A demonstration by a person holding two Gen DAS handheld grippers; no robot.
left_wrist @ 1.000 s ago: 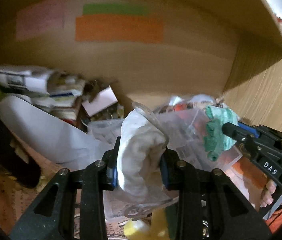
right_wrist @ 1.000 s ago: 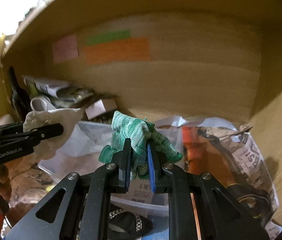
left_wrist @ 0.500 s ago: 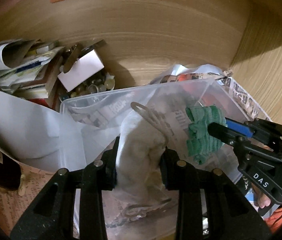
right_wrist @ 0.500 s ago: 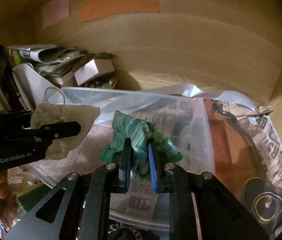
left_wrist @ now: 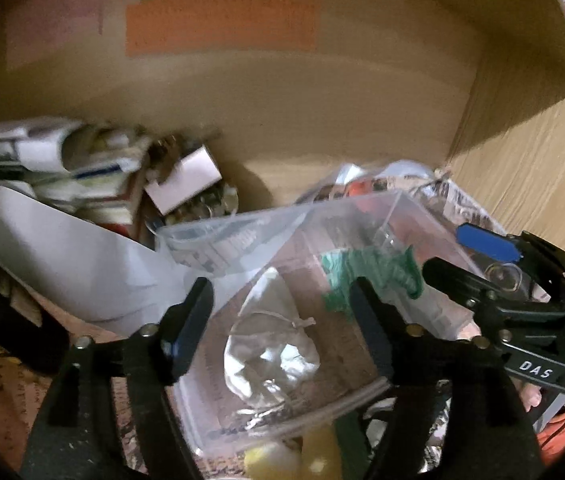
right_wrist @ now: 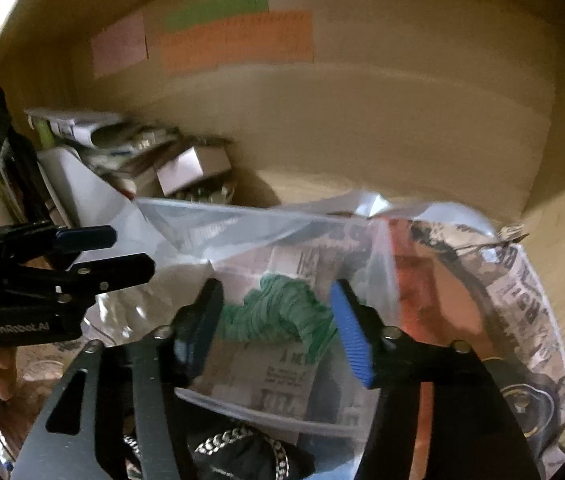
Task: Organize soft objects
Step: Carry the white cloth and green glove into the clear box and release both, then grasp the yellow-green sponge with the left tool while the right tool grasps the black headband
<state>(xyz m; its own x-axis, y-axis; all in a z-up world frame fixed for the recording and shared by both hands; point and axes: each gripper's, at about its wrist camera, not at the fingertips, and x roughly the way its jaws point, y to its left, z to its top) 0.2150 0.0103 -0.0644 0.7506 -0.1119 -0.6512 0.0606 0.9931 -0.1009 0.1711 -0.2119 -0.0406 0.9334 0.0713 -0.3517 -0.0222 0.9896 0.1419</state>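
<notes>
A clear plastic bin (left_wrist: pixel 398 204) sits low in the middle of both views; its rim also shows in the right wrist view (right_wrist: pixel 266 216). A white soft mask-like item (left_wrist: pixel 270 360) lies inside the bin, below my left gripper (left_wrist: pixel 282 316), which is open and empty. A green knitted cloth (right_wrist: pixel 278 312) lies in the bin between the open jaws of my right gripper (right_wrist: pixel 278 328); it also shows in the left wrist view (left_wrist: pixel 366 276). Both grippers hover just above the bin, side by side.
A wooden back wall carries orange (left_wrist: pixel 222 24), green and pink paper labels. Papers, boxes and a white sheet (left_wrist: pixel 62 256) pile up at the left. Newspaper-wrapped items (right_wrist: pixel 522 280) lie right of the bin. A black item with a chain (right_wrist: pixel 242 452) lies at the front.
Both grippers opened. The white item dropped from the left gripper and the green cloth from the right gripper into the clear bin. Both grippers have pulled back and tilted upward.
</notes>
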